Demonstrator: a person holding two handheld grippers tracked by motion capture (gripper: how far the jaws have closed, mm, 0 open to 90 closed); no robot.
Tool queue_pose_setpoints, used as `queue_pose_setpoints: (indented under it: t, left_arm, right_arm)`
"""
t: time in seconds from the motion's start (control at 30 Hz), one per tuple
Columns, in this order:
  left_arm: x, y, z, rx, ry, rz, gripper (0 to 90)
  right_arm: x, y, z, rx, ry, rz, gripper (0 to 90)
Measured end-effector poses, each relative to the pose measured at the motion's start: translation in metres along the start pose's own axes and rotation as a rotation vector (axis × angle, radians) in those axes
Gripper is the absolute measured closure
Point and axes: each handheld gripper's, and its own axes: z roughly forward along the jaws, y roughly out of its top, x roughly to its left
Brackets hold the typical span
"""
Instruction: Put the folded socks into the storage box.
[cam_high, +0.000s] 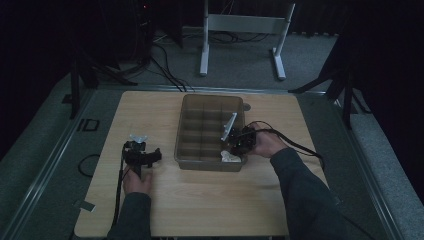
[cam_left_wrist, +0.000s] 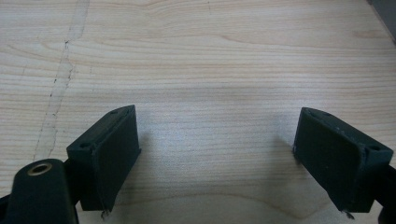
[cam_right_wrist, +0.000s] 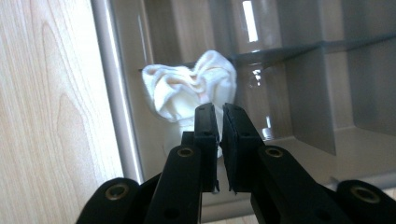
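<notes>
Cloth: where the right tool view looks in, a white cloth (cam_right_wrist: 189, 93) sits bunched in a corner compartment of the divided bin (cam_right_wrist: 116, 93), its lower part hidden behind the jaws.
Right tool (cam_right_wrist: 219, 114): nearly closed, thin gap, no visible grip on the cloth.
Left tool (cam_left_wrist: 217, 154): wide, over bare counter (cam_left_wrist: 210, 60).

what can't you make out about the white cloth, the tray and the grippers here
- White cloth: right gripper view, its lower end sits behind the right gripper, so a grip is unclear.
- Divided tray: high view, dim and small; other compartments' contents unreadable.
- Left gripper: open over bare table; its body is cut off by the bottom edge.
</notes>
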Motion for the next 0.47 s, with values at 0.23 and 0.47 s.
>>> queue_pose_setpoints:
  t: [0.23, 0.47]
  left_arm:
    - [0.000, 0.000, 0.000, 0.000, 0.000, -0.001, 14.5]
    - [0.000, 0.000, 0.000, 0.000, 0.000, 0.000, 14.5]
  right_arm:
    - [-0.008, -0.017, -0.007, -0.095, -0.017, 0.070, 83.9]
    - [-0.013, -0.031, -0.012, -0.153, -0.041, 0.142, 83.6]
